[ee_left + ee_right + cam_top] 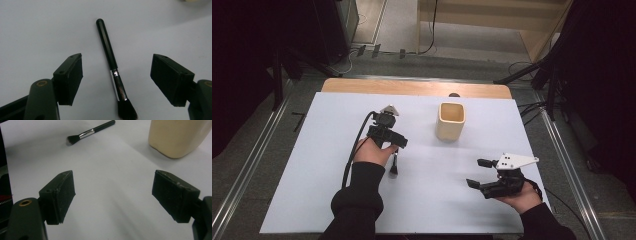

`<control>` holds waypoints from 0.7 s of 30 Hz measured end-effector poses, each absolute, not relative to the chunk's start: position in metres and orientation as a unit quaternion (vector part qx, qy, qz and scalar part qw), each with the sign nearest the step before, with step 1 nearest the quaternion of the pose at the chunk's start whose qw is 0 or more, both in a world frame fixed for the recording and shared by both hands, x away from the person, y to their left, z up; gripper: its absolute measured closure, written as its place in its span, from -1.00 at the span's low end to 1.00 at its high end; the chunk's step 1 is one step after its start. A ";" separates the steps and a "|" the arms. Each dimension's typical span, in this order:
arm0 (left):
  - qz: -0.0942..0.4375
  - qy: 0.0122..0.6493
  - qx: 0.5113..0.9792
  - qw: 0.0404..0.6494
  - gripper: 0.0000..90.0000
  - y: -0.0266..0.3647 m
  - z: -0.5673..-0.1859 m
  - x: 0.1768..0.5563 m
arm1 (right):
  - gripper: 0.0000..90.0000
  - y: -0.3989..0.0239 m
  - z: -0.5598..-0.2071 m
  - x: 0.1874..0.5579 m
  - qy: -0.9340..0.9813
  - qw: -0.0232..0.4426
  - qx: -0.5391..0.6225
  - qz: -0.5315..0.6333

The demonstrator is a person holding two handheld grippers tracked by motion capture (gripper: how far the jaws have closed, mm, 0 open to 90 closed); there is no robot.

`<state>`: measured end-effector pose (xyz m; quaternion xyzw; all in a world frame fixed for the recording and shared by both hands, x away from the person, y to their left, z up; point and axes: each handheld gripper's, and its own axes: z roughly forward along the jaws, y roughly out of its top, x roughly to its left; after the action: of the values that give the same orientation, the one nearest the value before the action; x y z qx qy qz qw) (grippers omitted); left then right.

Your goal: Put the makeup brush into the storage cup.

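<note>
Left gripper (pixel 116 80) hovering over makeup brush (pixel 113 72), jaws spread wide either side, brush lying left of beige cup (pixel 450 121), right gripper (pixel 479 173) released, resting right of cup

A white-topped table (pixel 422 210) stands on grey floor (pixel 257 150), dark curtains (pixel 242 60) either side.

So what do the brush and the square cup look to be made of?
Brush: glossy black handle, plastic or lacquered wood; a bright reflective band, likely metal; dark soft bristles, fibre type unclear. Cup: cream, smooth, matte, thick-walled with rounded corners, looks like glazed ceramic or moulded plastic; cannot tell which.
</note>
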<state>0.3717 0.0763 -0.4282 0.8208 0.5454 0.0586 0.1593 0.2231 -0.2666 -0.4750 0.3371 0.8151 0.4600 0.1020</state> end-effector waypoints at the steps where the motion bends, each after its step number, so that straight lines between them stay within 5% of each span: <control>1: 0.057 0.548 0.819 0.158 -0.41 0.076 -0.428 0.373 | -0.57 -0.267 -0.475 0.223 0.815 0.102 0.337 0.460; 21: 0.053 0.551 0.821 0.138 -0.29 0.067 -0.455 0.373 | -0.57 -0.267 -0.476 0.224 0.816 0.097 0.339 0.458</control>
<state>0.3731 0.0674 -0.4555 0.8213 0.5509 0.0525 0.1384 0.2242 -0.2665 -0.4764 0.3385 0.8165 0.4576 0.0968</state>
